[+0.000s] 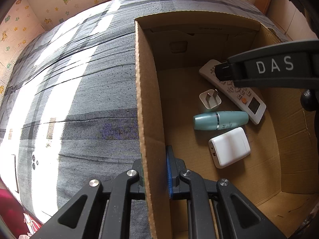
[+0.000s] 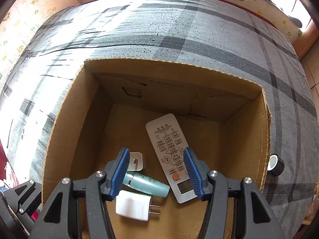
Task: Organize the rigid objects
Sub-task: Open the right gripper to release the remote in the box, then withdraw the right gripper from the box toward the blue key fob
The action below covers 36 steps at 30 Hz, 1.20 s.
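The left gripper (image 1: 154,179) fingers are pinching the box wall (image 1: 147,103) while the right gripper (image 2: 156,171), half open and empty, is hanging over the remote (image 2: 169,151), probably going next for the tape roll (image 2: 276,164) beside its right finger.

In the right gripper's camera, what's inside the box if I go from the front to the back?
Big white charger → teal bottle → small white plug → far end of the remote, which runs lengthwise toward the back.

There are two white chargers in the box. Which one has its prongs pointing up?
The small square charger beside the remote control. Its prongs stand upward; the larger charger lies flat, prongs pointing sideways.
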Tool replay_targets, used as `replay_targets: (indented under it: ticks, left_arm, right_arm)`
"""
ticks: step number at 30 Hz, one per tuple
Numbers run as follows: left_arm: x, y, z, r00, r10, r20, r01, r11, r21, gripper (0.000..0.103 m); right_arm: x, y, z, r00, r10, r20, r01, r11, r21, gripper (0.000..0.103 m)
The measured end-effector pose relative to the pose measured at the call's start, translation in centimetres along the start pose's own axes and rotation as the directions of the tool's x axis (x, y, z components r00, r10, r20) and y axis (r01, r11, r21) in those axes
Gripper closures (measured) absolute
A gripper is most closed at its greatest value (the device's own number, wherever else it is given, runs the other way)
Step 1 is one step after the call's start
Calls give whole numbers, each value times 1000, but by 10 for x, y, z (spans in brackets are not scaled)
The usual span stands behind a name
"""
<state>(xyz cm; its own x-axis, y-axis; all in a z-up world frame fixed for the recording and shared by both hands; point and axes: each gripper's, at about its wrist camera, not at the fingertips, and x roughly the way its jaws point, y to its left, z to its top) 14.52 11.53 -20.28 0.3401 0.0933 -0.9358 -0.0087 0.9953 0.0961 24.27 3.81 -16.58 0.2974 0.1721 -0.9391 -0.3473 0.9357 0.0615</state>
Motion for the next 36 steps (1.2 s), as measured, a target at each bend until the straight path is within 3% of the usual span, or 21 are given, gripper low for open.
replay_targets:
  ticks: [6, 11, 24, 36]
  left_arm:
    - [0, -1, 0, 1000, 3, 0, -3, 1000, 1, 90]
    - [0, 0, 0, 1000, 5, 0, -5, 1000, 3, 90]
    - [-1, -3, 1, 1000, 12, 1, -12, 1000, 5, 90]
    - [-1, -3, 1, 1000, 14, 1, -14, 1000, 7, 90]
  right_arm:
    - [-29, 1, 2, 999, 9, 44, -10, 1000, 6, 43]
    - [-52, -8, -1, 998, 6, 70, -8, 999, 32, 35]
    - [-105, -61, -19, 989, -33, 143, 16, 993, 119, 4]
    - [-127, -130, -48, 978, -150, 147, 116, 970, 215, 1]
